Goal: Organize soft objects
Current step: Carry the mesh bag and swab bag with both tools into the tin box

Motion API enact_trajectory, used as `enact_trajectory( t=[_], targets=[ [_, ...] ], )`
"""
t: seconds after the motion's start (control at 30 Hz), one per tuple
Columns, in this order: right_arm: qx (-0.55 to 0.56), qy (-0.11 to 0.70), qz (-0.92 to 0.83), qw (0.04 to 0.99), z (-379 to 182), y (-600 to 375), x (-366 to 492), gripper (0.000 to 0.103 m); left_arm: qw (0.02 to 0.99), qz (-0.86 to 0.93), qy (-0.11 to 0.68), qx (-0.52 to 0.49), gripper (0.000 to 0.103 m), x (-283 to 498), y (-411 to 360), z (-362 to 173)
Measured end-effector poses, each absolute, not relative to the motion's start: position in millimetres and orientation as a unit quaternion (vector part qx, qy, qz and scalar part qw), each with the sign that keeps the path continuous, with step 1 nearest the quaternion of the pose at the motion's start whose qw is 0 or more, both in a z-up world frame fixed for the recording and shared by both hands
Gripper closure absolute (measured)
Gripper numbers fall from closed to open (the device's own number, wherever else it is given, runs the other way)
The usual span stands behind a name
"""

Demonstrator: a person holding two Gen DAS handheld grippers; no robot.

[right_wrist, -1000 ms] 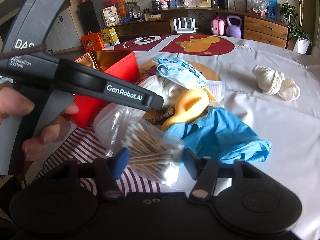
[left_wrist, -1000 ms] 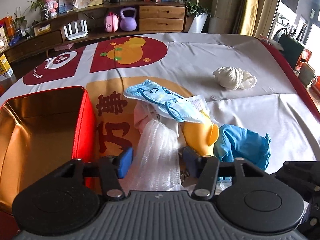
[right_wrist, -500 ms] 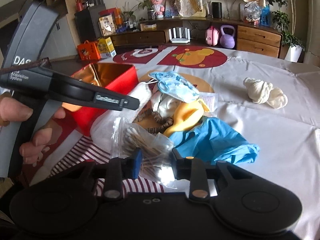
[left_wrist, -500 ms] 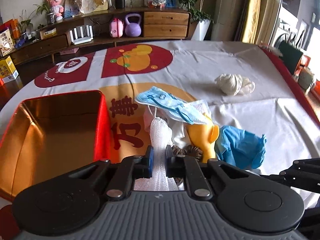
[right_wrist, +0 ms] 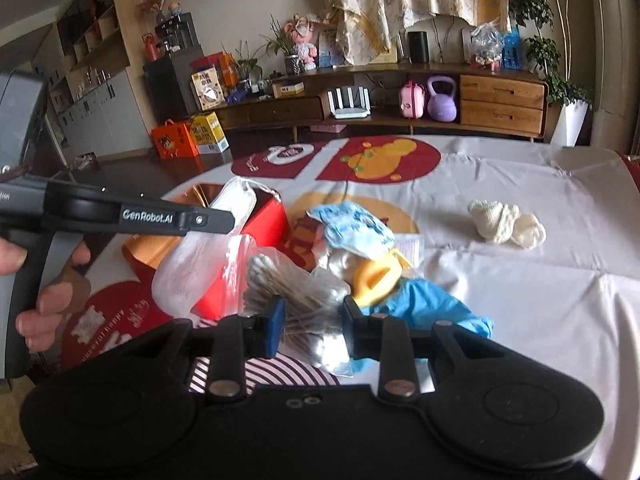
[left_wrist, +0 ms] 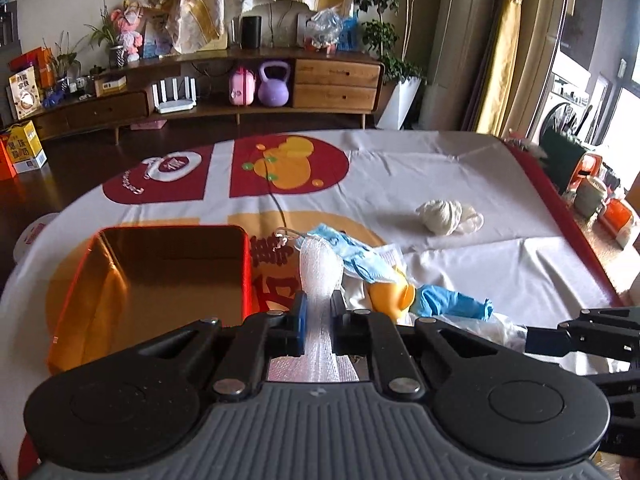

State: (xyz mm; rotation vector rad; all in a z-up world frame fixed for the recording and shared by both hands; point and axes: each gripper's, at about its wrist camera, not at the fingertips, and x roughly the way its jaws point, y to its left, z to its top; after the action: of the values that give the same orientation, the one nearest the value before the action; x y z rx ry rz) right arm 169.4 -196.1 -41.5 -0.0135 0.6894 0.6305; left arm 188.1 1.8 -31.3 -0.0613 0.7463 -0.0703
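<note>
premises: a lived-in home, living room. ahead of the claw, past the far edge of the cloth-covered table, a long low wooden sideboard runs along the wall. on its lower shelf stand a white router, a pink toy case and a purple kettlebell; two drawers sit to the right of these. on top: a black speaker, a doll, potted plants. yellow curtains hang at a window ahead and to the right. cartons sit on dark wooden flooring to the left, beside tall shelving.
</note>
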Motion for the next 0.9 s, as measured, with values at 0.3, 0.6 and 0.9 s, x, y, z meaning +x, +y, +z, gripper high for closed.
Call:
enact_trajectory(
  t=[0.3, 0.6, 0.9],
  targets=[
    [-0.016, 0.324, 0.323, 0.889, -18.8, -159.1, 179.0, 0.074, 0.935, -0.007, 0.353, -0.041, 0.092, 177.5, 40.5, -9.9],
    [-0.016, 0.341, 0.335, 0.878, -20.3, -112.8, 204.6, 0.073, 0.933, 0.031, 0.357, -0.043, 0.092, 181.4, 87.1, -12.5],
    [-0.028, 0.368, 0.329, 0.87, -31.0, -59.3, 246.4, 0.073, 0.922, 0.058, 0.381, -0.044, 0.092, 203.3, 123.8, -35.5]
  ],
)
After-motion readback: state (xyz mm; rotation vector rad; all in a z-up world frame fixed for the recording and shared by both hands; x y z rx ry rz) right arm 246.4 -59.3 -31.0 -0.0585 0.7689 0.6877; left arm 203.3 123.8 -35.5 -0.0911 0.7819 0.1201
